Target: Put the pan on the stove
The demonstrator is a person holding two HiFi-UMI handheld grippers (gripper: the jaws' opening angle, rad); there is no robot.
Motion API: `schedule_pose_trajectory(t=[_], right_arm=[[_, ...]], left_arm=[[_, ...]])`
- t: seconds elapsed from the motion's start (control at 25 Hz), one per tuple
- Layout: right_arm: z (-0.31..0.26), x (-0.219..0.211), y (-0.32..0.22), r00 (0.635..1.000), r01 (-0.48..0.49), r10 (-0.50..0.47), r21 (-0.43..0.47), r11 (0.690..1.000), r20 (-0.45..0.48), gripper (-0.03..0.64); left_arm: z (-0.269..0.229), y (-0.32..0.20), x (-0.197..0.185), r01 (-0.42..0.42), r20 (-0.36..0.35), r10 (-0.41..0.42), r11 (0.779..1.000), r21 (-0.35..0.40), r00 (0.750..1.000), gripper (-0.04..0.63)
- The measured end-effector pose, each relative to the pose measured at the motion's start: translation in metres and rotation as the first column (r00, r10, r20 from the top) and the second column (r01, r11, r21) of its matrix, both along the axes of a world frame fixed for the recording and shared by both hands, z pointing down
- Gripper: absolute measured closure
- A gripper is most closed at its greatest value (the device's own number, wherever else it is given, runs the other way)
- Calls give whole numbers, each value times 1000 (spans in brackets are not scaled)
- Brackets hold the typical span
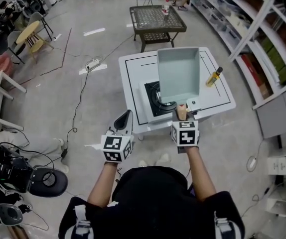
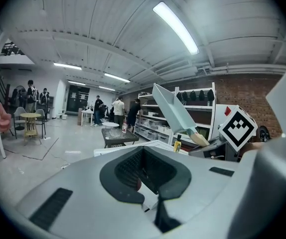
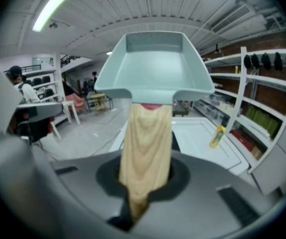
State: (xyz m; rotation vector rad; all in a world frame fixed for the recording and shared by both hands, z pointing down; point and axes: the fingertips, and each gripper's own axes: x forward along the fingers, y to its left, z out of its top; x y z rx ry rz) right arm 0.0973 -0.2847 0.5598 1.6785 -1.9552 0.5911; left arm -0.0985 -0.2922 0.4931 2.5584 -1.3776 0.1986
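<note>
The right tongs (image 1: 182, 114) are clamped on the wooden handle (image 3: 145, 153) of the pan (image 1: 178, 73). The pan hangs in the air over the stove (image 1: 155, 99), its square body tilted up and away from the person. The left tongs (image 1: 124, 121) are together and empty, left of the stove and off the worktop (image 1: 133, 83). A bottle (image 1: 214, 76) lies right of the stove.
</note>
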Motion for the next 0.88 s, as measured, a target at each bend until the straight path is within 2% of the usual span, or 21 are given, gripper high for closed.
schedule_pose_trajectory(t=[0.16,0.28,0.44,0.6,0.76,0.88], right_arm=[[9,10,-12,999,21,-22,-33,999,-25,572],[31,15,-12,999,36,-39,-106,994,-31,572],[53,14,-19,997,68,-75,-158,985,-36,572],[75,13,-23,994,90,-103,-231,969,-46,572],[99,21,-3,993,101,-115,-283,954,-33,571],[115,14,-11,994,92,-105,-334,938,-20,571]], left_arm=[[0,-8,12,12,-1,-12,1000,-3,1000,571],[4,-11,18,29,-1,-29,1000,-9,1000,571],[11,-12,19,59,11,-59,998,-13,998,571],[18,-11,17,91,22,-91,995,-30,996,571],[25,11,20,118,25,-117,992,-39,993,571],[27,2,11,131,25,-130,990,-45,991,571]])
